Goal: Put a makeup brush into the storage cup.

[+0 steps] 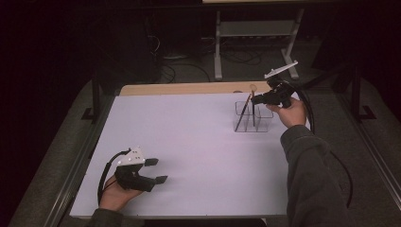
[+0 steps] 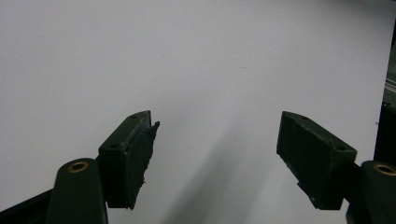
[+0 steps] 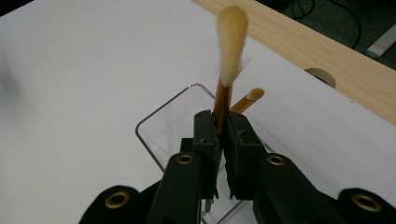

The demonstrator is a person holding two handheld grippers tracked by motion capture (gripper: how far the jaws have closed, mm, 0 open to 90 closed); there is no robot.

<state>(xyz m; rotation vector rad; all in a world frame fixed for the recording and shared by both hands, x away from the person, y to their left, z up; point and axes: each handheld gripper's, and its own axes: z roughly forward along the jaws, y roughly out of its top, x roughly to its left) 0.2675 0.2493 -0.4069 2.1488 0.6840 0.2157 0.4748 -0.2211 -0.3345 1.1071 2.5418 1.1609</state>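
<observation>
Up at the far right of the white table (image 1: pixel 189 142), the right gripper (image 1: pixel 253 99) has its jaws pinched tight on the orange handle of a paintbrush (image 3: pixel 229 70). In the right gripper view the brush stands nearly upright, its pale bristle tuft pointing up above the jaws and its handle running down into a clear plastic holder (image 1: pixel 253 118). A second brush (image 3: pixel 246 100) with a lighter orange handle leans in the same holder just beside the first; its rounded end shows to the right of the gripped handle. From the high view the holder looks split into two compartments side by side, with one dark stick slanting in the left one and another standing straighter near the middle wall; which compartment holds the gripped brush cannot be told.

At the near left of the table the left gripper (image 1: pixel 161 171) rests in the person's hand with its jaws spread wide and nothing between them; the left gripper view shows bare white tabletop past the two black pads (image 2: pixel 137 158).

A strip of light wood (image 1: pixel 189 88) edges the table's far side. No brand, label or writing can be read.
</observation>
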